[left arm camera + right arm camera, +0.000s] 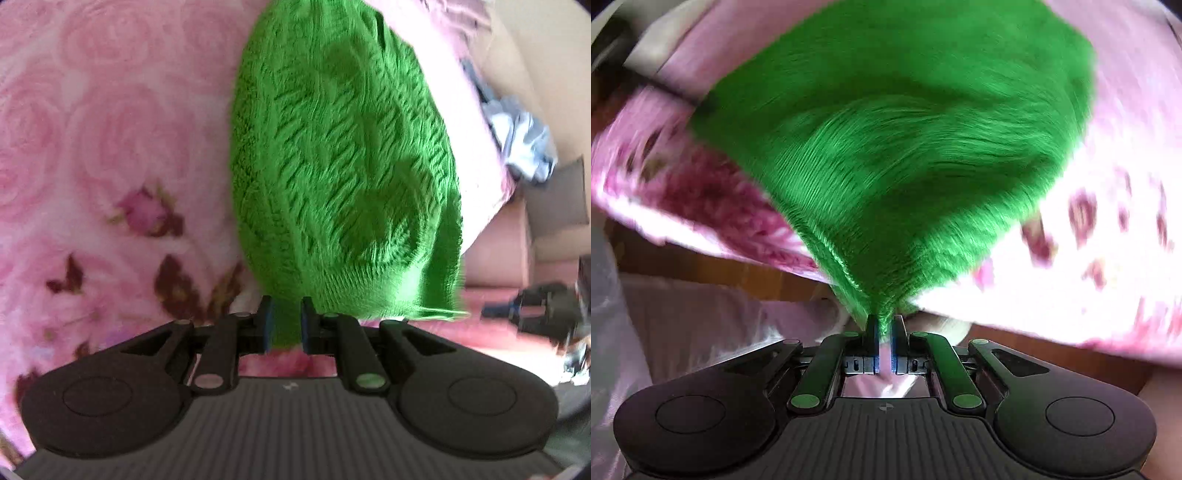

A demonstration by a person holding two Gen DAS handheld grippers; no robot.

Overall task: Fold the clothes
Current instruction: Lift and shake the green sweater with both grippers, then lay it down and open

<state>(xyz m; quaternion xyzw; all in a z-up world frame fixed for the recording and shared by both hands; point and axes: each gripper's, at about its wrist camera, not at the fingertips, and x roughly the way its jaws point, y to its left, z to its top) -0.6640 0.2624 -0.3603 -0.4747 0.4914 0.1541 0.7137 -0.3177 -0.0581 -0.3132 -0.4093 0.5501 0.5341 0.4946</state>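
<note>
Presently I find both tongs engaged on one garment, a bright green knitted sweater (343, 166). My left tongs (287, 325) stand nearly closed, with a narrow strip of the green knit pinched between the blue pads. My right tongs (884, 338) are likewise drawn in to a slim gap, and a gathered point of the same fabric (894, 155) runs down into that gap; I judge it gripped, since the cloth fans out taut from the tips.

The sweater lies spread over a pink rose-patterned blanket (92, 147) on what appears to be a bed, its near edge lifted toward each camera. From the left wrist view the knit texture is legible and the garment reaches away in a long oval. The right wrist view is heavily blurred, so I cannot make out seams, a sleeve or a collar there.

Holding two separate points of one edge is, in my judgement, the purpose of this arrangement: it keeps the edge stretched between my hands so that it can be carried over the body of the sweater as a fold. No finished fold is visible, so I place the task at an early stage.

Noted beyond the bed: a crumpled grey-blue cloth (524, 144) lies well apart at the far right. A wooden floor (701, 269) shows below the blanket's edge.
</note>
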